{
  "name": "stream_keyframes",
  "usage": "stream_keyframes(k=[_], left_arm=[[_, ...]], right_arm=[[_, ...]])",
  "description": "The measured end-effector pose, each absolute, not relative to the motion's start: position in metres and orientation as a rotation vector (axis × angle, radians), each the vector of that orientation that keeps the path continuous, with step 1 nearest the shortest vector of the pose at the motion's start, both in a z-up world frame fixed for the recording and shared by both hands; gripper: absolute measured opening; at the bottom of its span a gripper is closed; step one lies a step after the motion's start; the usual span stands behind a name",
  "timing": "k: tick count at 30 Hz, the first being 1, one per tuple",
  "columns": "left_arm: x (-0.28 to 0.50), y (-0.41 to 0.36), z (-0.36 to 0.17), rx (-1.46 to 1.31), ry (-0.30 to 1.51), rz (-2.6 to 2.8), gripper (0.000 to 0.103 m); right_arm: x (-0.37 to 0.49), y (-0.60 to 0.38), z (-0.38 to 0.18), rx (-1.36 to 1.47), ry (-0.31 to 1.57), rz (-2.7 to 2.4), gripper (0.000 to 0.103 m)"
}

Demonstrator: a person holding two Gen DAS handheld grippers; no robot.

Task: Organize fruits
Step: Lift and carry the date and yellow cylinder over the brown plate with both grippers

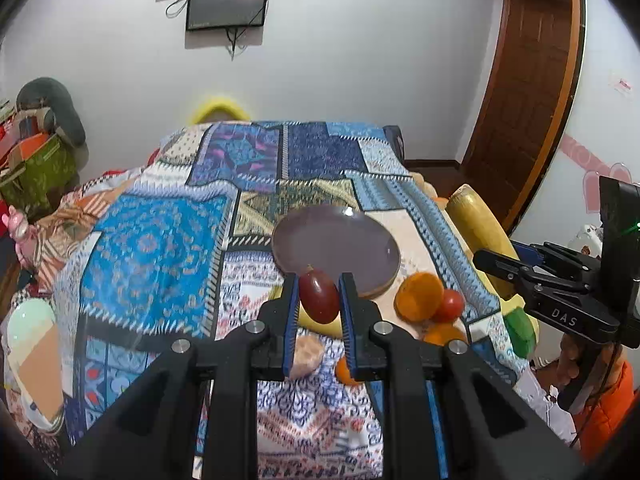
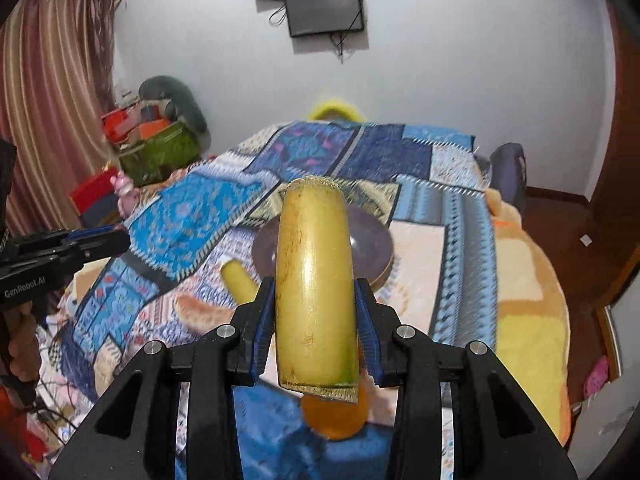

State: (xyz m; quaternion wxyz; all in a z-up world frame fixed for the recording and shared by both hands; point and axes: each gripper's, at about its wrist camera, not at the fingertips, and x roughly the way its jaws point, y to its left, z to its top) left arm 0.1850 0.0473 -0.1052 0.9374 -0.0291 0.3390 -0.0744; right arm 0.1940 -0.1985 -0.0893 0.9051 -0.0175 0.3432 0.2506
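Between the left gripper's (image 1: 319,294) blue pads sits a dark red grape (image 1: 319,295), smooth and oval, pinched across its middle and hanging just in front of the near rim of the empty purple plate (image 1: 374,276) on the patchwork quilt (image 1: 160,248). My guess is it's light, thin-skinned and squishy, plus a bit slick, so only a gentle squeeze makes sense; too hard and it bruises or pops out sideways. Mid-belly is where I'd hold it too.

Over on the right side, the right gripper (image 2: 316,316) is clamped on a big yellow-green cylinder (image 2: 316,284) with flat cut ends, looks like a chunk of sugarcane or a fake fruit piece, honestly can't tell which. It's held lengthwise along the fingers, up above the quilt with the plate behind it. Looks stiff and glossy and probably the heaviest thing here, so the worry is it sliding along the pads rather than getting crushed. The grip is around its middle, which seems right for balance.

Still lying on the quilt by the plate's near side: an orange (image 1: 419,297) touching a small red tomato (image 1: 451,305), another orange fruit (image 1: 444,335) just below them, a second yellow piece (image 2: 239,280), and a pale beige lump (image 1: 306,356) I can't identify.
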Motion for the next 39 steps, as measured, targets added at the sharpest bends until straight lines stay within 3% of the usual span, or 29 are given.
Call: stream_keyframes(k=[19,39], left_arm=[[0.266,0.039,-0.111,-0.040,0.676,-0.113,0.019],[0.360,0.047,-0.183,-0.042,0.850,-0.101,0.019]], right_arm=[[0.254,-0.194,-0.091,-0.044,0.672,0.488,0.035],[0.327,-0.156,-0.148,-0.186,0.807,0.478,0.035]])
